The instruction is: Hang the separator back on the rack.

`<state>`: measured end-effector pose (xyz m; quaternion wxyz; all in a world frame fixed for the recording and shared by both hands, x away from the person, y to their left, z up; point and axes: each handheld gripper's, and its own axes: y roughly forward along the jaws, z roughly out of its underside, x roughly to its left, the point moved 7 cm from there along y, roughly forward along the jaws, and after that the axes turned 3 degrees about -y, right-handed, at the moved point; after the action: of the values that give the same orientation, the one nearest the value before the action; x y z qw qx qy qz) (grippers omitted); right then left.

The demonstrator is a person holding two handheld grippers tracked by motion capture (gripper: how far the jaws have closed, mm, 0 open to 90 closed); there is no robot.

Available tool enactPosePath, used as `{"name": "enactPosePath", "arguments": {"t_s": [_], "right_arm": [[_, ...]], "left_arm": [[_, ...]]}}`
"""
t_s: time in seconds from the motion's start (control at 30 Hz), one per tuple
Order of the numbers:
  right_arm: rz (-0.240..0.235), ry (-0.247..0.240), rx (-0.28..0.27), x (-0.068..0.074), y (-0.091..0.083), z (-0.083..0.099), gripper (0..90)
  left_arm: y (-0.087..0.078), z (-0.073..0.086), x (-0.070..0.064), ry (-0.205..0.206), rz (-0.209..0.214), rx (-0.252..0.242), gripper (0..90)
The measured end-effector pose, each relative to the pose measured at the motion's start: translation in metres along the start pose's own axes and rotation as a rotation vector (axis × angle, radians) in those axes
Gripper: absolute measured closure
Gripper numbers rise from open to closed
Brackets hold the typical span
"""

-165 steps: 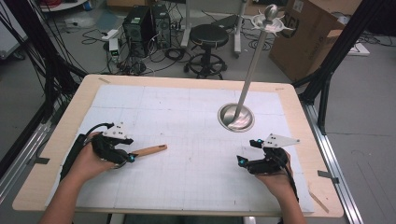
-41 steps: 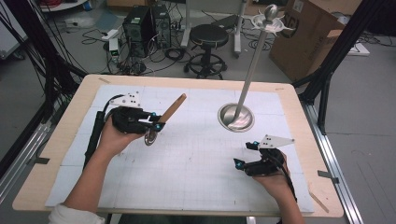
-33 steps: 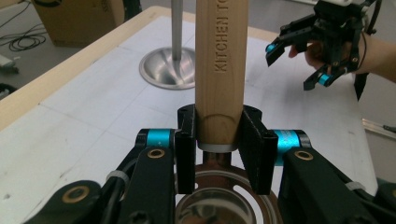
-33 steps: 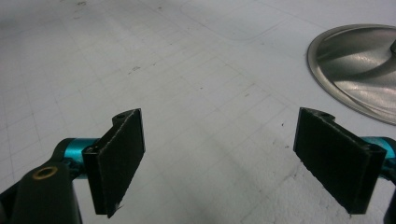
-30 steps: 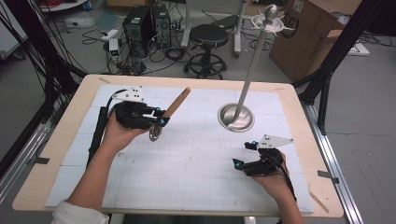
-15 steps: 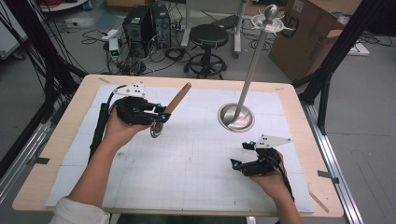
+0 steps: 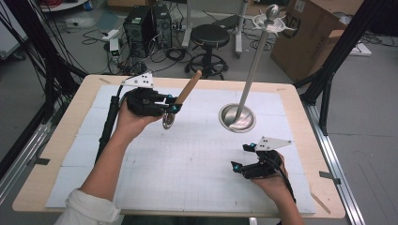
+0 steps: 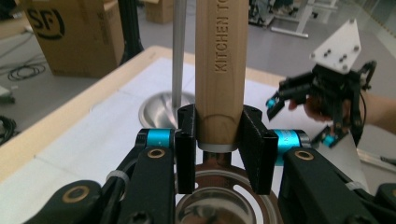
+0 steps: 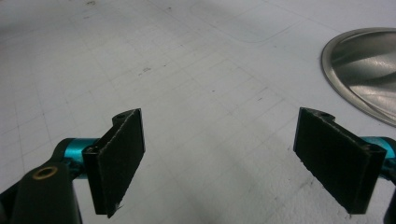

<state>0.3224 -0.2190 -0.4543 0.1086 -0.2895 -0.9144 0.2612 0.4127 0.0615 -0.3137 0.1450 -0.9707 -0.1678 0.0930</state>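
Left gripper [image 8: 218,140]: we hold a wooden-handled utensil with a round slotted steel head [image 7: 187,89] raised above the white gridded mat [image 7: 197,173], jaws clamped on the handle's base.
Right gripper [image 7: 240,158]: ours rests low on the mat's near right, jaws spread wide, nothing between them.
Change: moments ago the utensil lay flat by our left hand; now it is lifted and has drifted toward the far side, handle tilted up.
Meaning: we judge it is bound for the tall steel stand with a round base [image 7: 238,117].
Hidden: the utensil's head is cut off in the left gripper view; the handle's lettering runs out of frame.
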Motion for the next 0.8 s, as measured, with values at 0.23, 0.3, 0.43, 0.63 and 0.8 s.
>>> {"name": "enactPosePath", "arguments": {"t_s": [0.23,0.3,0.43,0.63,0.8], "right_arm": [[-0.013,0.006,-0.003,0.001,0.002,-0.001,15.3],[-0.017,0.003,-0.007,0.000,0.003,-0.002,15.4],[-0.014,0.003,-0.020,-0.001,0.002,-0.004,15.3],[-0.019,-0.005,-0.011,0.001,0.004,-0.004,15.3],[-0.019,0.003,-0.019,0.001,0.002,-0.005,15.3]], "left_arm": [[0.010,-0.024,-0.001,0.005,0.003,-0.039,69.1],[0.014,-0.032,-0.003,0.023,0.000,-0.038,69.1],[0.021,-0.049,-0.008,0.066,-0.009,-0.029,69.1],[0.034,-0.076,-0.008,0.092,-0.021,-0.046,69.1],[0.045,-0.094,-0.009,0.100,-0.019,-0.063,69.1]]}}
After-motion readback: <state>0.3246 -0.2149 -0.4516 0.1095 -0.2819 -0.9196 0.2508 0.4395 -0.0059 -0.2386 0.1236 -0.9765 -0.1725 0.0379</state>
